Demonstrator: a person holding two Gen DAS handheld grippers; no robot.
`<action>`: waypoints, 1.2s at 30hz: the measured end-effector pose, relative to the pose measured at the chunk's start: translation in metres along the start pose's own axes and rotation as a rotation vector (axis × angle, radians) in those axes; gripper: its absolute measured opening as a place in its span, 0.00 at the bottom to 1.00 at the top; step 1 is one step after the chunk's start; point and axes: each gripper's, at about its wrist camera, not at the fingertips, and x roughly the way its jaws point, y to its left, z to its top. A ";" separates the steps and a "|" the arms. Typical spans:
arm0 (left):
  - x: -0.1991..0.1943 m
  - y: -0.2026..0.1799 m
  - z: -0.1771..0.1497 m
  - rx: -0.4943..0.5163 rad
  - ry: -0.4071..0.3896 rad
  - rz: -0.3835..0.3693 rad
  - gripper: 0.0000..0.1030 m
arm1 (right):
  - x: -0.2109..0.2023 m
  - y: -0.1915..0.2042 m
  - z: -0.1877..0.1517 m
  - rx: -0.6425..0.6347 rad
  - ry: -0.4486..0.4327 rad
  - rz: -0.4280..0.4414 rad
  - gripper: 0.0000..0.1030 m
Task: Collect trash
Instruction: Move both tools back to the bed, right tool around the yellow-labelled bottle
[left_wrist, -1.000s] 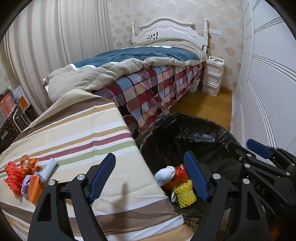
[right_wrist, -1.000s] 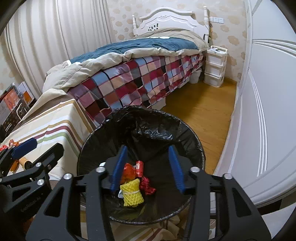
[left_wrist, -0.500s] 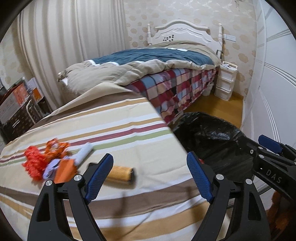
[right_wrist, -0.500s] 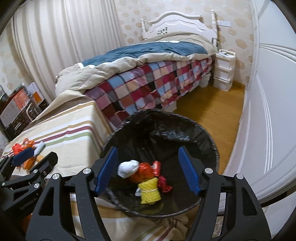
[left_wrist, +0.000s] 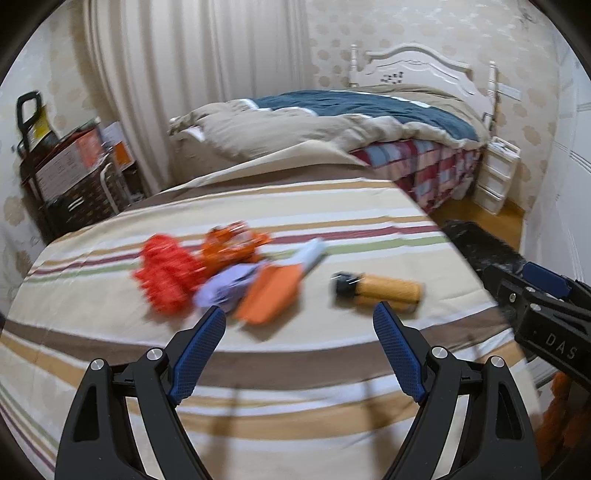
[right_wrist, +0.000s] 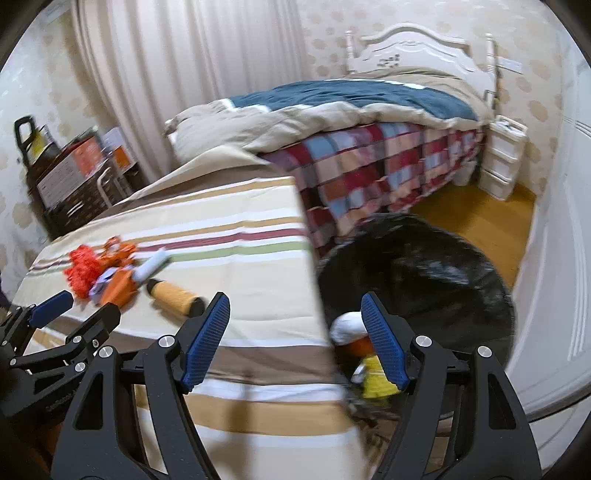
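Trash lies on the striped table (left_wrist: 332, 373): a red net (left_wrist: 164, 280), an orange wrapper (left_wrist: 236, 242), an orange packet (left_wrist: 269, 295), a white tube (left_wrist: 312, 254) and a tan roll with a black end (left_wrist: 376, 291). My left gripper (left_wrist: 299, 354) is open and empty, just short of the packet and the roll. My right gripper (right_wrist: 295, 339) is open and empty over the table's right edge. The black-lined bin (right_wrist: 436, 266) stands right of the table and holds a white wad (right_wrist: 345, 325) and yellow net (right_wrist: 375, 378). The roll (right_wrist: 173, 295) and the pile (right_wrist: 99, 269) show in the right wrist view.
A bed (left_wrist: 351, 122) with a checked cover (right_wrist: 369, 177) stands behind the table. A dark shelf with boxes (left_wrist: 70, 177) is at the left wall. White drawers (right_wrist: 504, 162) and a white wardrobe (right_wrist: 554, 221) are at the right, with wood floor (right_wrist: 476, 218) between.
Both grippers have swung left from the bin toward the table. The left view now faces the trash pile and roll. The bin has slid to the right edge.
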 end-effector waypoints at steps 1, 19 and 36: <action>0.000 0.006 -0.002 -0.006 0.003 0.007 0.79 | 0.002 0.006 0.000 -0.008 0.005 0.008 0.70; 0.004 0.103 -0.020 -0.148 0.062 0.100 0.79 | 0.051 0.091 0.003 -0.194 0.137 0.035 0.69; 0.017 0.128 -0.019 -0.193 0.096 0.094 0.79 | 0.065 0.111 0.004 -0.196 0.165 0.003 0.53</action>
